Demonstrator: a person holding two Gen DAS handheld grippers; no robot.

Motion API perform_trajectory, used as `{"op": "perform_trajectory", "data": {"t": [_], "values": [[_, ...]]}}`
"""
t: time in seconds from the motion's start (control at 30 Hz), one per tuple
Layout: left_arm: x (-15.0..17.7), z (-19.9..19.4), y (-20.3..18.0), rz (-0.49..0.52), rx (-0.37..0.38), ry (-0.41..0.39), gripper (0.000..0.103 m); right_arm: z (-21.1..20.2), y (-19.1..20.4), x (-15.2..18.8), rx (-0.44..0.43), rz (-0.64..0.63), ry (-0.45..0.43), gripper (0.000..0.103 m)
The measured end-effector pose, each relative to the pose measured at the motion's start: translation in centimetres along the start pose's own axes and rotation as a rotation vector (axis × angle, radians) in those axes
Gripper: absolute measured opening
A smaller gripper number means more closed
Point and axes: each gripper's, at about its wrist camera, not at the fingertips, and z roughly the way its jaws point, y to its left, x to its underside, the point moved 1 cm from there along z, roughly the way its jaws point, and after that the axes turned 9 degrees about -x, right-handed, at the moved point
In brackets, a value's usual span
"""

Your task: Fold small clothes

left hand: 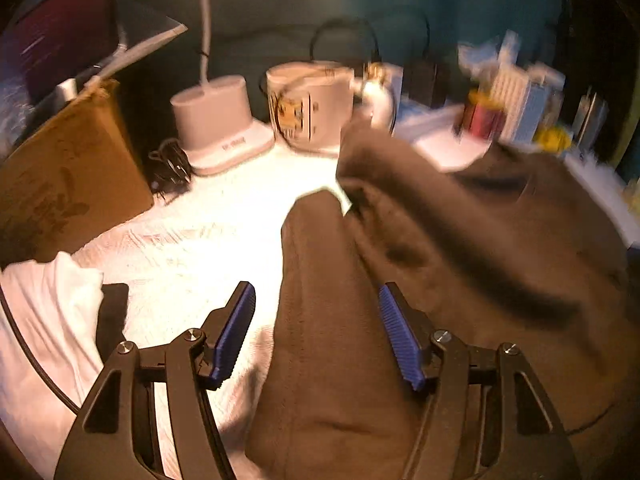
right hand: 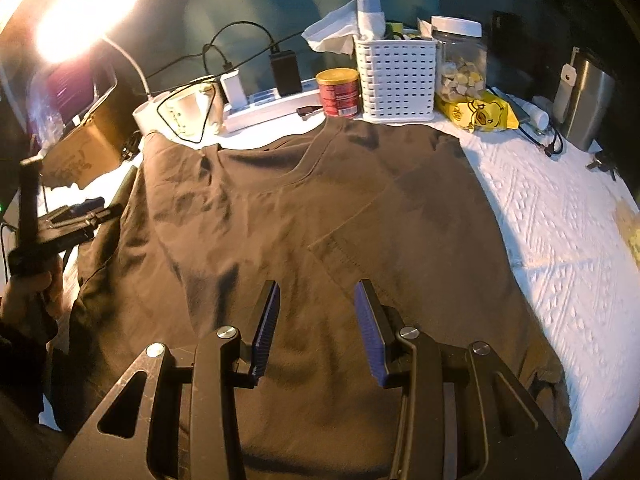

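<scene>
A brown T-shirt (right hand: 320, 200) lies spread on the white textured table cover (right hand: 560, 240), its collar toward the far clutter and one sleeve laid inward over the body. My right gripper (right hand: 318, 286) hovers over the shirt's lower middle with its blue pads apart and nothing between them. In the left wrist view, a raised fold of the shirt (left hand: 320, 280) runs between the jaws of my left gripper (left hand: 318, 292). The left pad stands clear of the cloth and the right pad is at its edge. The right wrist view shows the left gripper (right hand: 80, 216) at the shirt's left edge, held by a hand (right hand: 28, 300).
Along the far edge stand a lamp base (left hand: 216, 120), a mug (left hand: 312, 104), a power strip (right hand: 272, 106), a red can (right hand: 338, 92), a white basket (right hand: 396, 80) and a jar (right hand: 460, 60). A cardboard box (left hand: 68, 176) and a white cloth (left hand: 48, 300) lie at the left.
</scene>
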Motion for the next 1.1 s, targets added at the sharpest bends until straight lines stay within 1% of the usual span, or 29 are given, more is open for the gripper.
{"op": "perform_trajectory", "data": {"t": [0.03, 0.1, 0.13, 0.17, 0.2, 0.23, 0.3, 0.43, 0.57, 0.73, 0.87, 1.1], "values": [[0.2, 0.4, -0.1, 0.014, -0.008, 0.008, 0.064, 0.1, -0.1, 0.0, 0.001, 0.004, 0.001, 0.042], [0.5, 1.0, -0.1, 0.016, 0.001, 0.033, 0.045, 0.3, -0.5, 0.0, 0.004, 0.015, 0.005, 0.042], [0.7, 0.9, 0.2, -0.004, 0.035, 0.034, 0.037, 0.4, -0.6, 0.0, 0.002, 0.019, 0.008, 0.042], [0.7, 0.8, 0.4, -0.010, 0.042, 0.039, 0.027, 0.6, -0.7, 0.0, -0.001, 0.024, 0.013, 0.042], [0.9, 0.5, 0.4, -0.003, 0.034, 0.040, 0.019, 0.7, -0.8, 0.0, -0.004, 0.026, 0.016, 0.042], [1.1, 0.3, 0.4, 0.003, 0.005, 0.041, 0.007, 0.8, -0.8, 0.0, -0.008, 0.025, 0.018, 0.042], [1.5, -0.3, 1.2, -0.040, -0.012, 0.027, 0.004, 0.8, -0.6, 0.0, -0.018, 0.016, 0.020, 0.042], [2.9, -2.3, 3.6, -0.167, -0.084, -0.004, 0.004, 0.7, -0.1, -0.1, -0.038, -0.006, 0.019, 0.042], [3.9, -3.7, 4.5, -0.239, -0.139, -0.025, 0.003, 0.6, 0.2, -0.2, -0.052, -0.021, 0.022, 0.042], [4.8, -4.2, 4.4, -0.260, -0.170, -0.012, 0.003, 0.2, 0.7, 0.0, -0.072, -0.046, 0.022, 0.042], [4.1, -5.5, 3.7, -0.254, -0.195, -0.051, 0.003, -0.5, 0.4, 0.4, -0.082, -0.045, 0.013, 0.042], [2.4, -6.9, 1.4, -0.188, -0.233, -0.099, 0.003, -1.5, -1.2, 1.3, -0.088, -0.017, -0.003, 0.042]]}}
